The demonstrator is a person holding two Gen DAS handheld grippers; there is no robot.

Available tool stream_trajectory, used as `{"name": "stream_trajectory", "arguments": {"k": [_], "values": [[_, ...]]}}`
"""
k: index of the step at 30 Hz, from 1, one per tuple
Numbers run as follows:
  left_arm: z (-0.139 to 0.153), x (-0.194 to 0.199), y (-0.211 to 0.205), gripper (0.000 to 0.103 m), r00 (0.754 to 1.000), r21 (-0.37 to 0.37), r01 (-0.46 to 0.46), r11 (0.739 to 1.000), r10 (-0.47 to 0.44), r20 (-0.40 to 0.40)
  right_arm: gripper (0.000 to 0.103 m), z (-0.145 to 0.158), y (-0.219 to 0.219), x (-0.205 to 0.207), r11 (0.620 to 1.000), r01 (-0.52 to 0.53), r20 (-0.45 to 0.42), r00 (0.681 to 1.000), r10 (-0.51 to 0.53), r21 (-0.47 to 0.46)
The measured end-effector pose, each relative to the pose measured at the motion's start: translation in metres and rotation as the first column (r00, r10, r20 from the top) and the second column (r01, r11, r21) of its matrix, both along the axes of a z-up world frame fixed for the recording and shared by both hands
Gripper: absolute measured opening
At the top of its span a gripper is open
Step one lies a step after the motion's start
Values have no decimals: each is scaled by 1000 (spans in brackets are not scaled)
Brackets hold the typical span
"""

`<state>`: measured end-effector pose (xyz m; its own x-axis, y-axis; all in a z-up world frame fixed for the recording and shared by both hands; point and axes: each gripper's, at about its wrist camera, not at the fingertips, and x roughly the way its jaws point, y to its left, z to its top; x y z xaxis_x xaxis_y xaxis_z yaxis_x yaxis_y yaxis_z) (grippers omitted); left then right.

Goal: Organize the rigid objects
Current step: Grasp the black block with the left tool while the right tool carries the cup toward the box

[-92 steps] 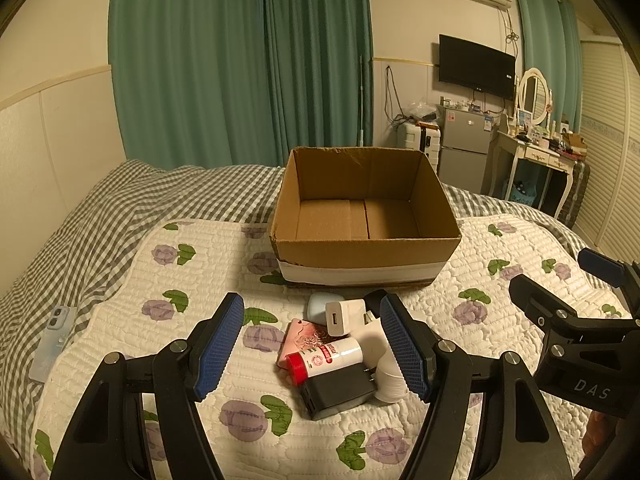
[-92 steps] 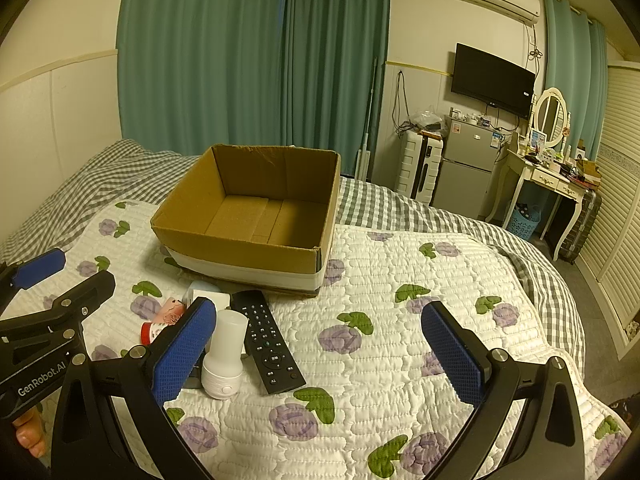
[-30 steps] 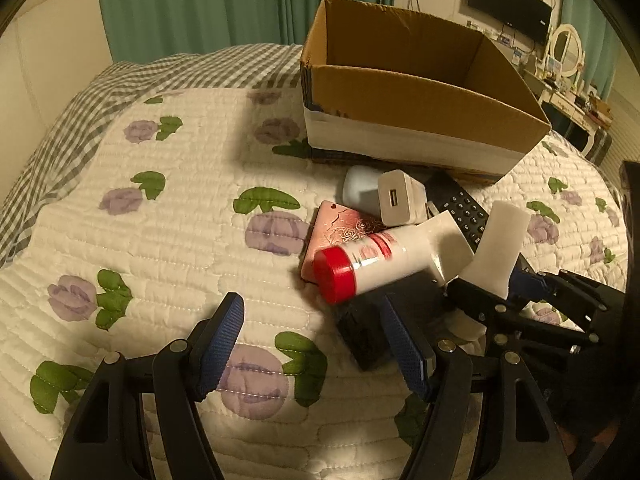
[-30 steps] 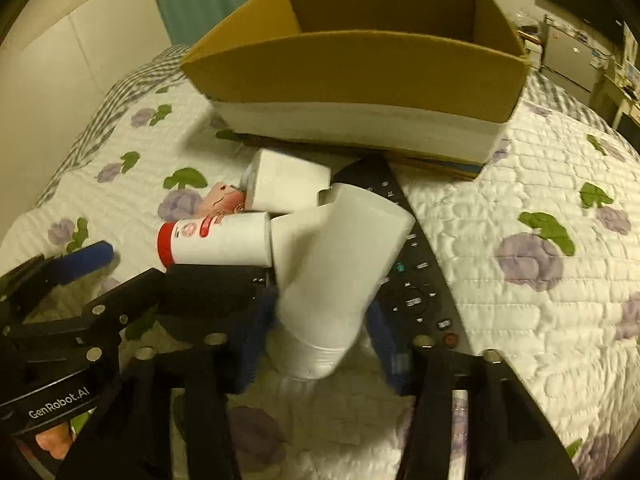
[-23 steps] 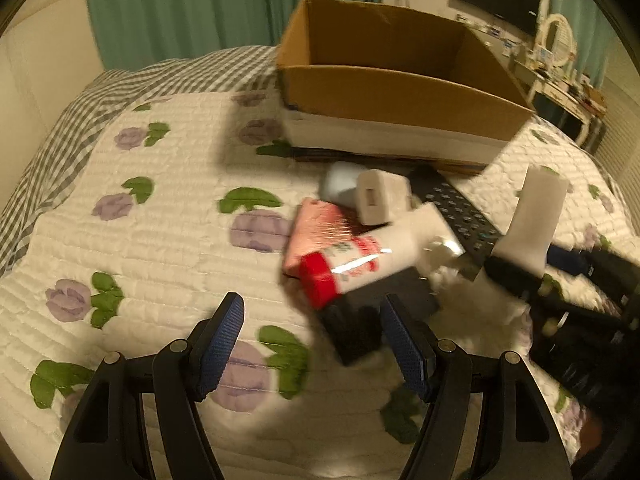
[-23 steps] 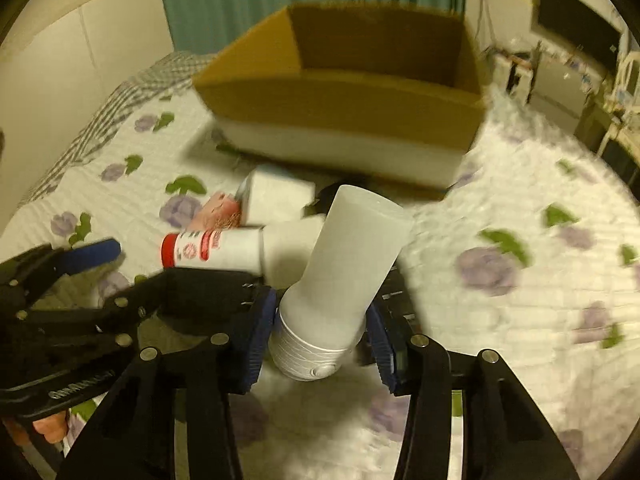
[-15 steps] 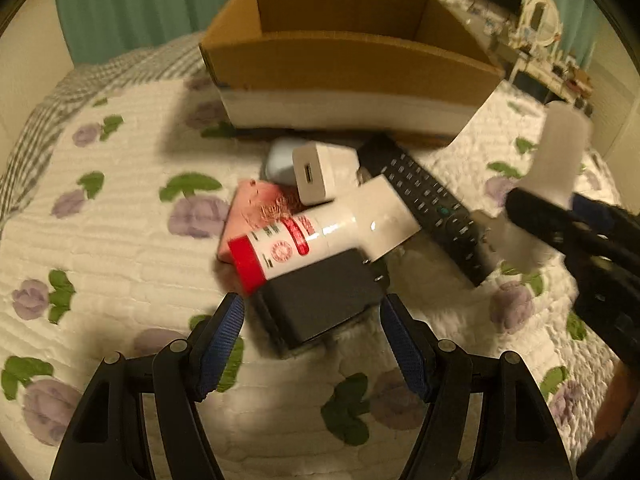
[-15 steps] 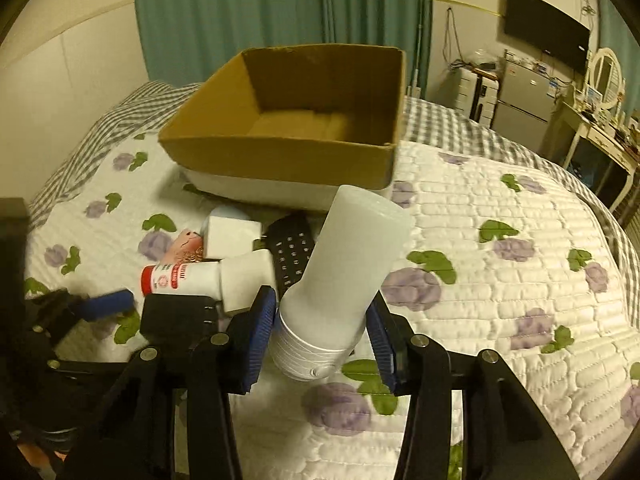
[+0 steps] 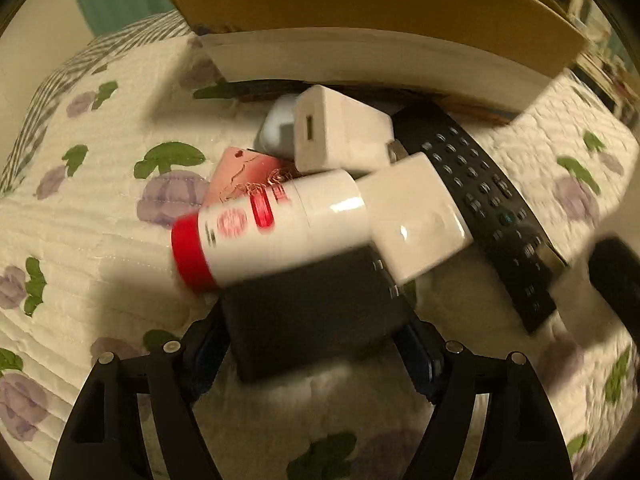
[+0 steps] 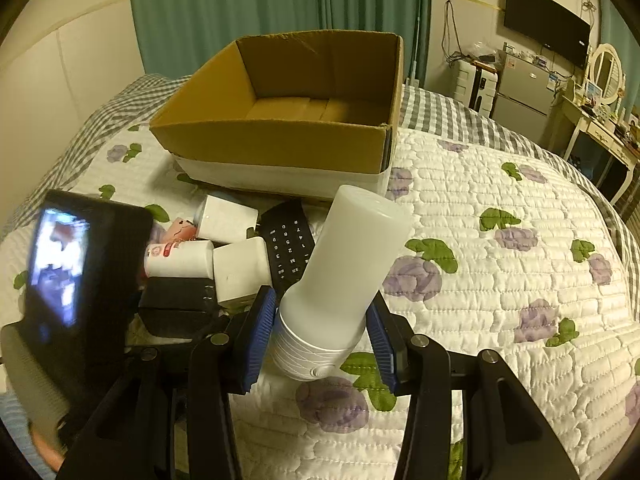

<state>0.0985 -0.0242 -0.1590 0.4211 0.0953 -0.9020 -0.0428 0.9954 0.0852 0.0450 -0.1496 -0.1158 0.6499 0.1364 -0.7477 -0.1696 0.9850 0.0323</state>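
The cardboard box (image 10: pixel 288 148) sits empty at twelve o'clock on the quilt (image 10: pixel 500 280), the clutter just before it. Risk: lifting the black block (image 9: pixel 316 312) would likely roll off the red-capped tube (image 9: pixel 260 232) and white adapter (image 9: pixel 416 216) leaning on it. The right gripper (image 10: pixel 320 340) is clenched on the white canister (image 10: pixel 344 276). The left gripper (image 9: pixel 316 352) has just been widening, jaws flanking the block, pads seemingly not pressing.

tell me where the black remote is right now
In the left wrist view the black remote lies on the quilt, right of the white adapter, its far end reaching toward the cardboard box.
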Motion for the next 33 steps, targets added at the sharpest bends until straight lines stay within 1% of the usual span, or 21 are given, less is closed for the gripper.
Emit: {"name": "stream_trajectory", "arguments": {"k": [2, 5, 10, 13, 16, 17, 20, 21, 23, 25, 28, 29, 31, 33], "values": [[1, 0, 3, 78, 1000, -18, 0, 1000, 0, 16, 45, 0, 0, 0, 1000, 0, 0, 1000, 0, 1], [5, -5, 14, 77, 999, -81, 17, 997, -14, 41, 45, 1, 0, 1, 1000, -1, 0, 1000, 1, -1], [14, -20, 29, 76, 998, -148, 44, 988, -37, 53, 45, 6, 1, -1, 1000, -1, 13, 1000, 1, -3], [27, -33, 34, 76, 996, -172, 50, 984, -37, 80, 45, 11, 2, -3, 1000, -2, 27, 1000, 2, -6], [44, -40, 46, 76, 991, -188, 61, 980, -37, 127, 45, 18, 3, -6, 1000, -7, 42, 999, 7, -13], [53, -46, 46, 76, 989, -196, 65, 978, -37, 144, 45, 23, 2, -7, 1000, -9, 50, 999, 10, -14], [73, -48, 47, 76, 982, -209, 78, 975, -39, 184, 45, 38, 2, -6, 1000, -18, 69, 997, 19, -17], [83, -51, 45, 76, 978, -209, 87, 974, -44, 204, 45, 42, 3, -5, 1000, -22, 73, 997, 23, -16], [103, -46, 44, 76, 968, -202, 117, 972, -67, 242, 45, 57, 4, 0, 999, -37, 88, 995, 38, -14], [120, -33, 30, 76, 958, -198, 141, 970, -84, 275, 45, 72, 4, 6, 999, -48, 108, 993, 49, -15], [141, -17, 28, 76, 941, -183, 172, 968, -106, 322, 45, 96, 3, 21, 998, -65, 137, 988, 68, -22], [149, -7, 26, 76, 933, -174, 185, 967, -117, 341, 45, 103, 3, 28, 997, -69, 148, 986, 74, -36], [160, 8, 23, 76, 924, -151, 200, 968, -135, 358, 45, 117, 3, 45, 996, -76, 163, 983, 82, -47], [166, 26, 19, 76, 913, -108, 205, 973, -150, 379, 45, 125, 2, 60, 996, -81, 170, 982, 88, -43]]}}
